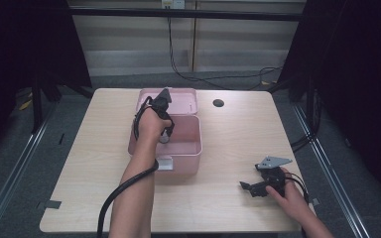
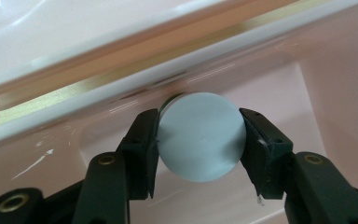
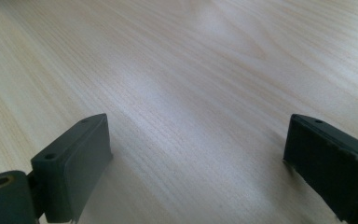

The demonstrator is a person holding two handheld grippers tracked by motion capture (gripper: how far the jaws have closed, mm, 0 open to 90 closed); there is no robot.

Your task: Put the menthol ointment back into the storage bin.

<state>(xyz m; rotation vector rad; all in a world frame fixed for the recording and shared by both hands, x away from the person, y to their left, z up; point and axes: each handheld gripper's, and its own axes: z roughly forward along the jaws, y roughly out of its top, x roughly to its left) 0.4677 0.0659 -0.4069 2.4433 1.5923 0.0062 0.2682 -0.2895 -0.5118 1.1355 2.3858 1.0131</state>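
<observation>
Pale woodgrain table (image 1: 218, 148), glossy pink bin (image 1: 186, 144), round grey disc (image 2: 200, 136)

pink bin (image 1: 183, 148) walls hem left tool (image 2: 199, 135), open tabletop (image 1: 228, 139) rightward

My pale wood-grain laminate table (image 3: 205, 70) looks smooth with a soft sheen. The pink plastic storage box (image 2: 335, 70) is properly glossy, and the pale grey round plastic disc (image 2: 200, 137) is matt. My tongs' black jaws look matt, slightly rubbery.
</observation>
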